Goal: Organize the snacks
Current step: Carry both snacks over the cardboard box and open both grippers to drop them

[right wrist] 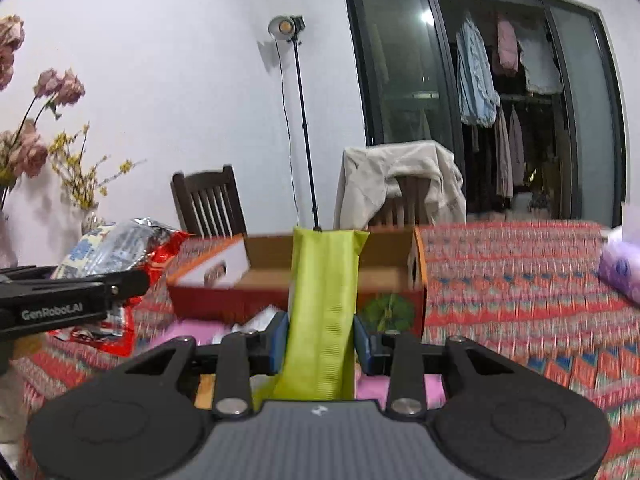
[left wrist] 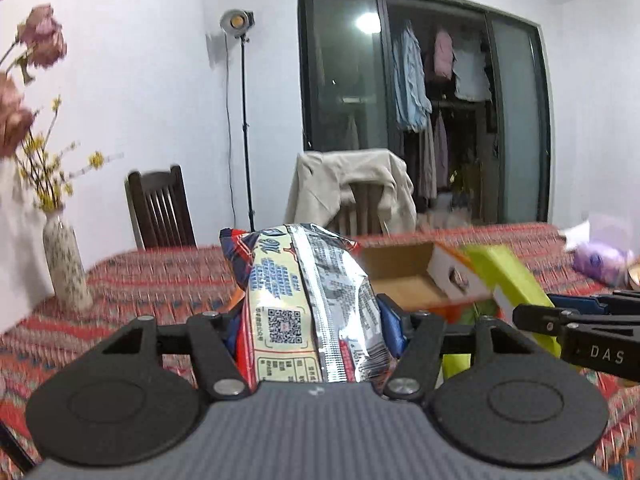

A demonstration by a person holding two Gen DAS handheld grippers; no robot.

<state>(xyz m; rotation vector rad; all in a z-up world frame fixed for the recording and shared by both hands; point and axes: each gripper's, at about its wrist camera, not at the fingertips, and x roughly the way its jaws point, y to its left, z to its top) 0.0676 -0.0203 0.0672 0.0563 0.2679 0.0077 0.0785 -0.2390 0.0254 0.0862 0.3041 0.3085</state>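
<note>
On my far left a speckled vase (left wrist: pixel 66 266) with yellow sprigs stands on the bench (left wrist: pixel 160 276), which wears a red patterned cloth. My left tongs (left wrist: pixel 310 322) are pinching a silver snack bag (left wrist: pixel 308 300) printed with a square code, held upright above the cloth, its blue pads pressed into its sides. Beyond it and a little to the right sits an open cardboard box (right wrist: pixel 400 268) with an orange rim, resting on the bench. My right tongs (right wrist: pixel 321 344) are pressed tight on a slim green packet (right wrist: pixel 322 300), upright in front of the box. Far right, a purple pack (right wrist: pixel 620 272) lies on the cloth.
</note>
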